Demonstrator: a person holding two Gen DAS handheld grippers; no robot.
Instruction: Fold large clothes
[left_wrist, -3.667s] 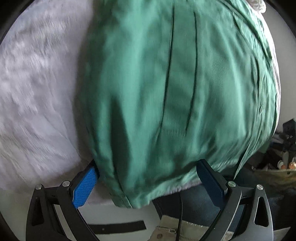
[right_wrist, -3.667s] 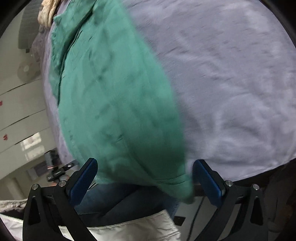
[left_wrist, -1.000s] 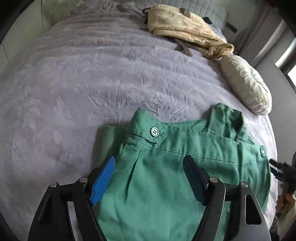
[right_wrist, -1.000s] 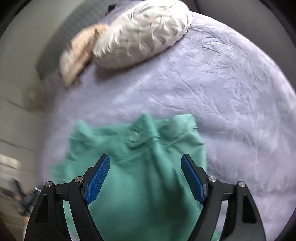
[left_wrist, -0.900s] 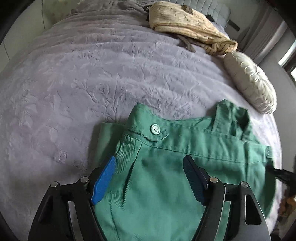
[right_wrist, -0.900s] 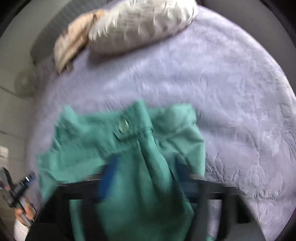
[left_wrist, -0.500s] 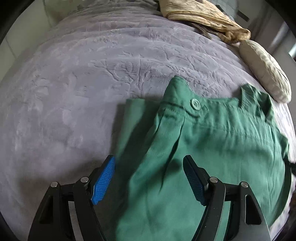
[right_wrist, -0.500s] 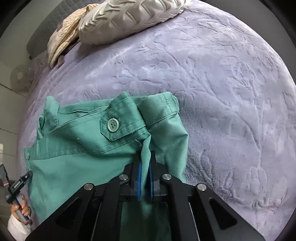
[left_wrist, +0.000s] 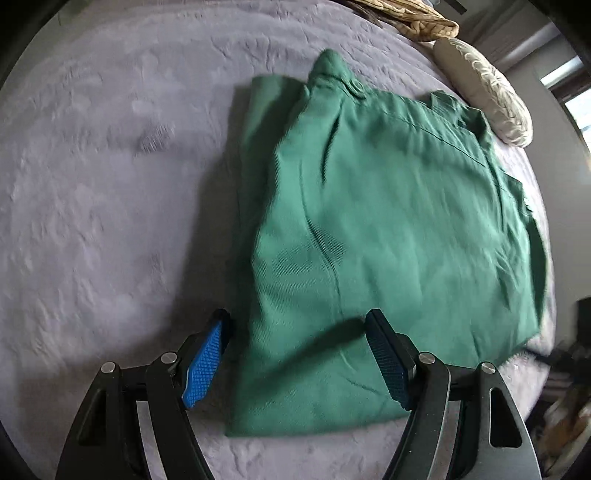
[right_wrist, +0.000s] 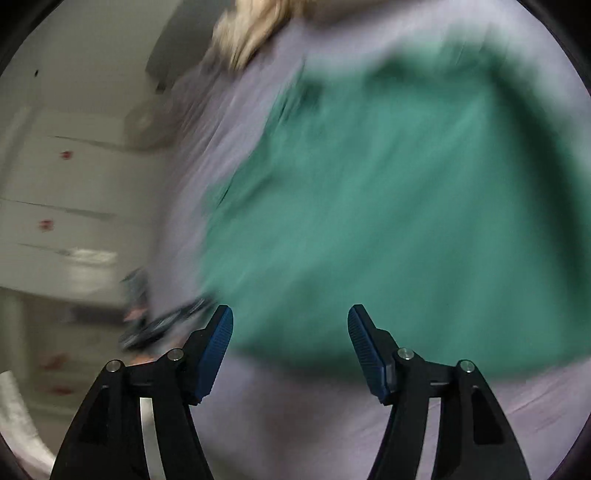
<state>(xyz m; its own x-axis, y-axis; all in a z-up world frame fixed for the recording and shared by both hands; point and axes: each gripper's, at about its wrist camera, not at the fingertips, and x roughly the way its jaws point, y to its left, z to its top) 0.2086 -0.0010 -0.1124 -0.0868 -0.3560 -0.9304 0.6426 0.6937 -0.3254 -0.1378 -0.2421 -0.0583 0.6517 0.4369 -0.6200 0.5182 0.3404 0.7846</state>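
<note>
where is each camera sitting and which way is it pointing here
Left wrist: on the left gripper, looking down over the folded green garment on the lilac embossed bedspread; its jaws stand open.
Right wrist: on the right gripper, motion-blurred, facing the garment and white cupboards; jaws open.
Shared: garment and bedspread; no hand shows.

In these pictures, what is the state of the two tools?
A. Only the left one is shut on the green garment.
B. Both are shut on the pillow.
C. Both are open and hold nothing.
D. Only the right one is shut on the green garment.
C: the left tool and the right tool both show spread fingers with nothing between them, and the green garment lies flat on the bed.
</note>
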